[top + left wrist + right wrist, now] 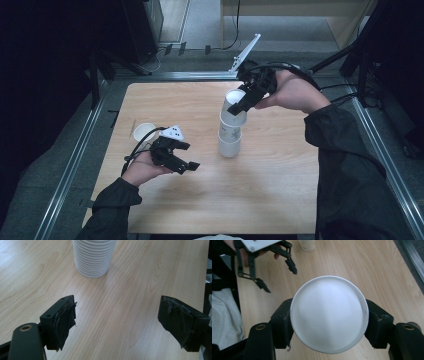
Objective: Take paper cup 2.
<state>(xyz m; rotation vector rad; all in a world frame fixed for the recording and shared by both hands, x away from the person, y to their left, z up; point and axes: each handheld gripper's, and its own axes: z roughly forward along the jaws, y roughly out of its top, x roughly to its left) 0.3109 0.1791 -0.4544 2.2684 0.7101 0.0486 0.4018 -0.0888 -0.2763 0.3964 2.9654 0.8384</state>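
Round white paper cup (329,315), empty

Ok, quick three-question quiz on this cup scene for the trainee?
1. True or false: the right tongs are shut on the top cup of the stack.
2. What lies between the open left tongs? A) a cup B) bare table C) a cable
3. Where does the single cup stand, seen from above?

Key: 1 true. 2 B. 3 On the table just beyond the left hand, apart from the stack.
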